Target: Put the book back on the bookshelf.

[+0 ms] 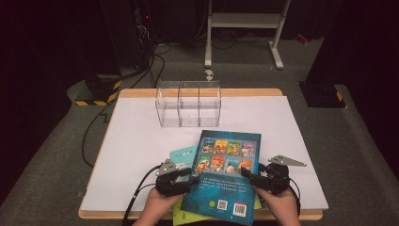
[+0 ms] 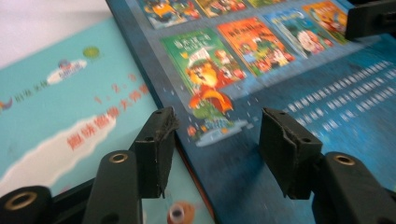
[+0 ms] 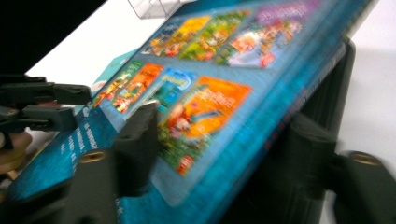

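- The dark blue book (image 1: pixel 225 176), back cover up with its grid of small colourful cover pictures, lies at the near edge of the white worktop (image 1: pixel 136 141), well in front of the clear plastic organizer (image 1: pixel 188 103) that stands toward the far side.
- Under the blue book, sticking out on its left, lies a light teal book (image 1: pixel 182 155); a yellow-green edge peeks out below its near corner.
- The person's left hand (image 1: pixel 157 207) comes in low from the near edge, forearm pointing away, holding the left claw (image 1: pixel 192 180) level against the blue book's left edge.
- In the left gripper view the jaws stand apart, straddling that edge; the pads do not look pressed on it, so the claw is released.
- The right hand (image 1: pixel 280 205) mirrors it on the blue book's right side, the right claw (image 1: pixel 249 176) pointing inward.
- In the right gripper view the blue book's right edge is tilted up off the worktop and runs between the two jaws, one above the cover, one beneath; the claw appears to be grasping it.
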`<state>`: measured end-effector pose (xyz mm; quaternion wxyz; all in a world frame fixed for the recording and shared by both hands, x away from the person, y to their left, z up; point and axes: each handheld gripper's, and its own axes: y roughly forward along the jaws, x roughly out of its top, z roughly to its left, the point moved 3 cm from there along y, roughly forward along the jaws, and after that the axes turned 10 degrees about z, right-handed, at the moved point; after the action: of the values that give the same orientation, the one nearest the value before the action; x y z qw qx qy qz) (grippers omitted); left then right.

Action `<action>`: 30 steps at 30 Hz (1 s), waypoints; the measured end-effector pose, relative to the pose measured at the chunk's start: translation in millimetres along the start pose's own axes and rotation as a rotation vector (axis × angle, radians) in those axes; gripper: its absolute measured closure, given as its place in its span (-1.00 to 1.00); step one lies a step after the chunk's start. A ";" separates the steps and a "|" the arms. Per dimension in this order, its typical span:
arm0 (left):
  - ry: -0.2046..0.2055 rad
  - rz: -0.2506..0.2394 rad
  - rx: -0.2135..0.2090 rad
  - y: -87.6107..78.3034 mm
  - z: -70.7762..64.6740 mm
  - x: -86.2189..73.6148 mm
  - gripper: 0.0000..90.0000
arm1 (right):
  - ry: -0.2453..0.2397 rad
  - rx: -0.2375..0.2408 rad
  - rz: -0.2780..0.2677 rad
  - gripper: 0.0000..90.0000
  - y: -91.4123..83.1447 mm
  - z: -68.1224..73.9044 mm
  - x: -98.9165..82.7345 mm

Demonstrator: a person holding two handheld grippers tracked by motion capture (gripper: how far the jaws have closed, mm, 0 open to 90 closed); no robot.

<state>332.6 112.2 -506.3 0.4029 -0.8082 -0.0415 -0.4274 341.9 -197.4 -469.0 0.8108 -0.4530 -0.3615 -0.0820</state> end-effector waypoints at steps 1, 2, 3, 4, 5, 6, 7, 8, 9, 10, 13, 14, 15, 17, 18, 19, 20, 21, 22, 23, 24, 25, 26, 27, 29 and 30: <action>0.000 0.000 0.000 0.0 0.0 0.0 0.02 | -0.007 -0.020 -0.009 -0.19 -0.3 0.5 1.6; 0.003 0.002 -0.006 5.7 -0.1 7.2 0.02 | 0.004 -0.036 -0.014 -0.19 -0.6 -1.6 4.6; 0.006 0.001 -0.007 8.5 -0.6 11.2 0.03 | 0.017 -0.043 -0.018 -0.19 -0.2 -5.7 8.3; 0.011 0.002 -0.006 11.0 -0.9 14.9 0.04 | 0.027 -0.047 -0.022 -0.19 0.5 -10.9 12.0; 0.015 0.008 -0.005 12.7 -0.7 18.1 0.04 | 0.040 -0.049 -0.022 -0.21 1.2 -15.3 15.3; 0.015 0.015 -0.004 13.3 -0.4 20.2 0.03 | 0.042 -0.052 -0.015 -0.27 1.5 -18.4 17.9; 0.015 0.015 -0.004 13.3 -0.4 20.2 0.03 | 0.044 -0.053 -0.001 -0.34 1.4 -19.7 19.4; 0.018 0.023 -0.010 12.5 0.6 20.4 0.02 | 0.044 -0.044 0.016 -0.41 1.1 -19.4 19.2; 0.018 0.022 -0.006 11.3 0.7 18.9 0.02 | 0.041 -0.029 0.028 -0.44 0.7 -17.3 17.2; 0.018 0.022 -0.006 11.3 0.7 18.9 0.00 | 0.033 -0.024 0.032 -0.42 0.3 -14.6 14.4; 0.008 0.011 0.010 7.5 2.1 14.4 -0.07 | 0.034 0.006 0.029 -0.23 1.3 -11.9 9.6; 0.002 0.007 0.020 6.6 3.2 12.9 -0.10 | 0.042 0.016 0.026 -0.16 0.8 -12.7 10.0; -0.012 0.003 0.029 4.8 5.7 9.5 -0.11 | 0.042 0.026 0.016 -0.08 -0.6 -13.9 11.0; -0.028 0.001 0.025 3.6 8.0 6.9 -0.11 | 0.041 0.035 0.024 0.01 -3.4 -14.5 13.6; -0.034 -0.002 0.017 3.4 8.4 5.9 -0.11 | 0.041 0.038 0.026 0.05 -5.0 -14.4 14.4; -0.029 -0.009 0.007 3.3 8.4 5.5 -0.09 | 0.037 0.043 0.026 0.08 -6.4 -14.1 14.9; -0.019 -0.013 0.003 3.0 7.9 5.7 -0.03 | 0.035 0.051 0.025 0.11 -8.2 -13.7 15.6; -0.019 -0.013 0.003 3.0 7.9 5.7 0.00 | 0.035 0.051 0.025 0.11 -8.2 -13.7 15.6; -0.016 -0.016 -0.001 3.6 7.1 7.1 0.00 | 0.018 0.052 0.016 0.14 -12.2 -10.2 17.8; -0.016 -0.016 -0.001 3.6 7.1 7.1 0.00 | 0.018 0.052 0.016 0.14 -12.2 -10.2 17.8; -0.022 -0.017 -0.009 3.8 7.0 8.4 0.00 | -0.012 0.038 0.006 0.16 -16.5 -4.1 21.7; -0.023 -0.019 -0.010 3.6 6.9 8.8 -0.01 | -0.021 0.032 0.002 0.17 -18.1 -1.6 23.1; -0.023 -0.019 -0.010 3.6 6.9 8.8 -0.01 | -0.035 0.028 -0.004 0.19 -20.3 1.7 25.0; -0.025 -0.023 -0.010 3.2 6.9 9.0 -0.03 | -0.048 0.029 -0.011 0.21 -22.7 4.8 27.2; -0.037 -0.022 -0.014 1.4 8.4 9.0 -0.07 | -0.075 0.024 -0.018 0.24 -27.0 11.1 31.7; -0.037 -0.022 -0.014 1.4 8.4 9.0 -0.10 | -0.082 0.022 -0.018 0.25 -28.8 14.8 33.9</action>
<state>344.4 114.5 -503.1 0.3916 -0.8183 -0.0545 -0.4172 345.6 -195.7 -422.3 0.7995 -0.4437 -0.3993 -0.0664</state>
